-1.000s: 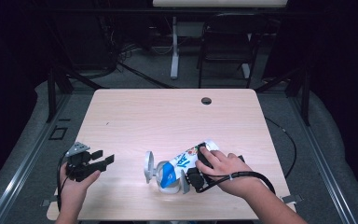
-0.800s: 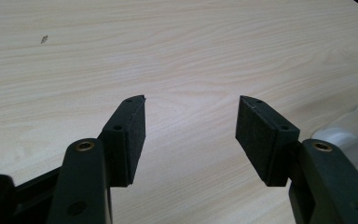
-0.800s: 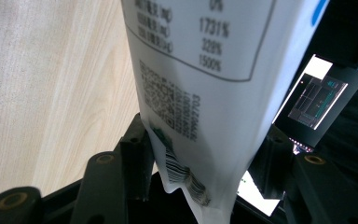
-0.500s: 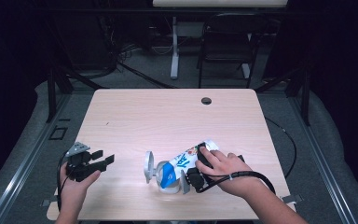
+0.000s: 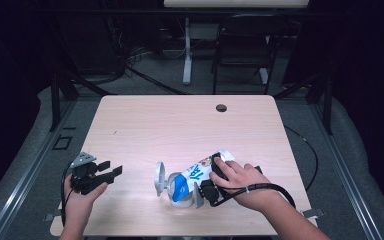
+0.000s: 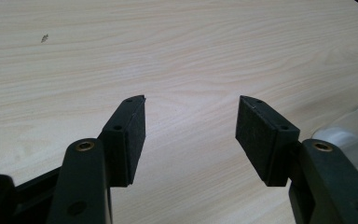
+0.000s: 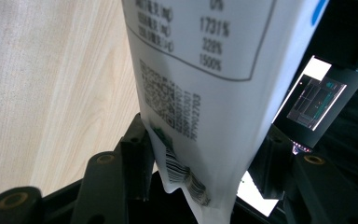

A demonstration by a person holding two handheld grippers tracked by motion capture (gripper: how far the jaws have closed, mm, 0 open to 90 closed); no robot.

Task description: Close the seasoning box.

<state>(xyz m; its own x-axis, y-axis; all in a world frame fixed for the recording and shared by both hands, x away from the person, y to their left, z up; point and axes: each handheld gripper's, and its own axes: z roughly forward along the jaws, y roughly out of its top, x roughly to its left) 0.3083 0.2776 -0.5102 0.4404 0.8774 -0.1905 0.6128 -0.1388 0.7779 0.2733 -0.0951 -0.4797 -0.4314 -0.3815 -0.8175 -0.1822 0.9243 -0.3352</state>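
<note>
A white and blue printed pouch [image 5: 200, 171] lies tilted near the table's front edge, its lower end against a clear round container [image 5: 172, 186] with a grey disc [image 5: 158, 178] on its left side. My right gripper [image 5: 201, 184] is shut on the pouch. In the right gripper view the pouch [image 7: 200, 70] with its printed label and codes runs up between the two jaws of this gripper [image 7: 205, 140]. My left gripper [image 5: 110, 169] rests at the front left, apart from the pouch. Its jaws [image 6: 191, 126] stand open over bare wood.
The light wooden table [image 5: 180, 130] has a round cable hole [image 5: 221, 108] at the back right. A chair [image 5: 240, 45] and a table leg [image 5: 187, 50] stand beyond the far edge. The clear container [image 6: 354, 130] shows at the right of the left gripper view.
</note>
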